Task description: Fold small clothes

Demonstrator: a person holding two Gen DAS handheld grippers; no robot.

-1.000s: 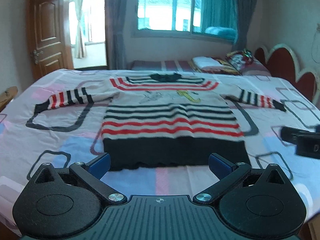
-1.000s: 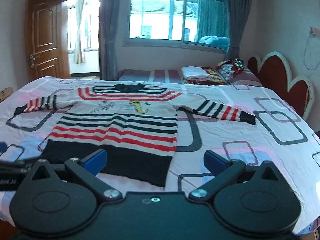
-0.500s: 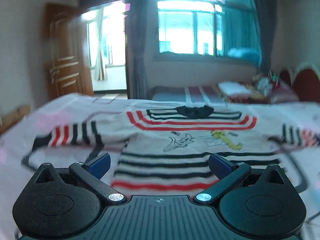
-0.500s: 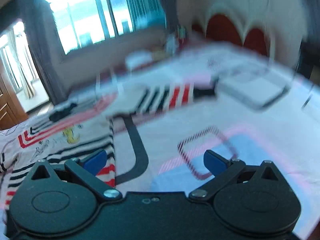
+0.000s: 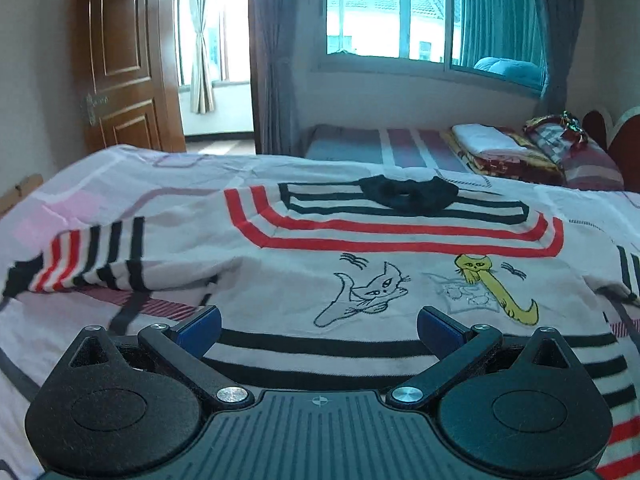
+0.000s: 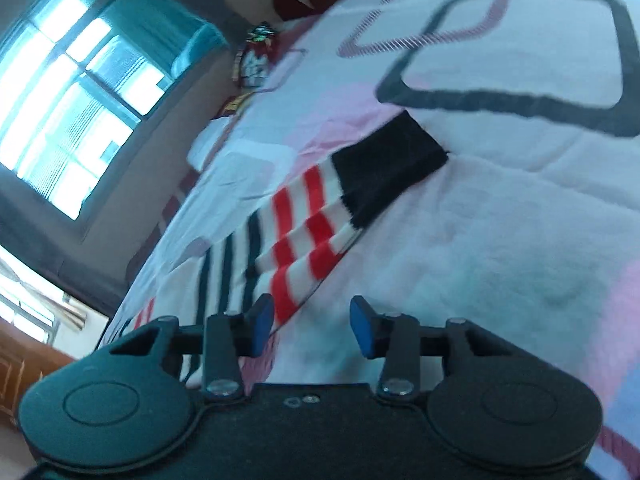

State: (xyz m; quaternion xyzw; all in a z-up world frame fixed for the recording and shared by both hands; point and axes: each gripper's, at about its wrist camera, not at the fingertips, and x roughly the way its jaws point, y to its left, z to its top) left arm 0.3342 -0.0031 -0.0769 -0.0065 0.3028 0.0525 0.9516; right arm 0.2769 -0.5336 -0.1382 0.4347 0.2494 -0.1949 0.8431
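Note:
A small white sweater [image 5: 360, 272] with red and black stripes, two cat drawings and a black collar lies flat on the bed, front up. My left gripper [image 5: 319, 326] is open and empty, low over the sweater's middle, with the left sleeve [image 5: 80, 260] to its left. My right gripper [image 6: 312, 320] is open and empty, tilted, just short of the right sleeve [image 6: 304, 232], whose black cuff [image 6: 388, 164] points away from me.
The bed sheet [image 6: 520, 240] is white with pink patches and dark rounded squares. A second bed [image 5: 400, 148] with folded bedding stands beyond, under a window [image 5: 420, 12]. A wooden door [image 5: 120, 60] is at the left. A red headboard [image 5: 616, 128] is at the right.
My left gripper has moved forward from the hem to over the sweater's middle. My right gripper has swung right, tilted, and come close to the right sleeve; its jaws are narrower.

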